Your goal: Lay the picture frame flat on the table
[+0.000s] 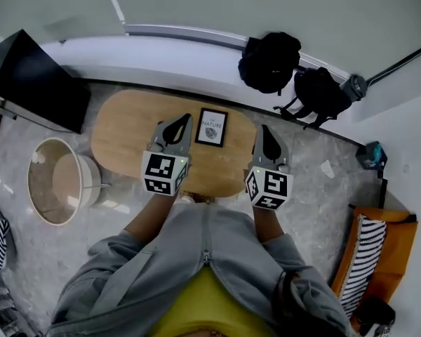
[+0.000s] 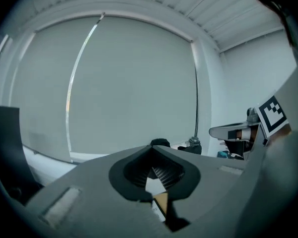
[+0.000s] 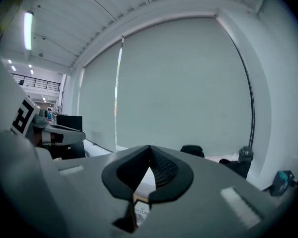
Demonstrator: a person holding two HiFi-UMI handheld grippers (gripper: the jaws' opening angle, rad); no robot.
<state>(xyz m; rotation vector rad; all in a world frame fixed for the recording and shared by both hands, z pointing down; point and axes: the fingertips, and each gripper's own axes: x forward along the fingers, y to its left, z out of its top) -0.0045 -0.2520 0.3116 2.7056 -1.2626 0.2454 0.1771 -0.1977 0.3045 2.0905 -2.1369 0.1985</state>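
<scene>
A black-framed picture (image 1: 211, 127) with a white print sits on the oval wooden table (image 1: 126, 128), its face showing to the head view; I cannot tell whether it lies flat or leans. My left gripper (image 1: 184, 120) hovers just left of it, jaws shut with nothing between them. My right gripper (image 1: 265, 130) hangs to the frame's right, also shut and empty. In the left gripper view the shut jaws (image 2: 152, 155) point at a pale window blind. Below the shut jaws (image 3: 150, 153) in the right gripper view a sliver of the picture frame (image 3: 141, 210) shows.
A black screen (image 1: 35, 83) stands left of the table and a round beige stool (image 1: 59, 181) beside it. Two black backpacks (image 1: 270, 62) (image 1: 321, 93) rest against the far wall. An orange bag with a striped cushion (image 1: 375, 255) lies on the floor at right.
</scene>
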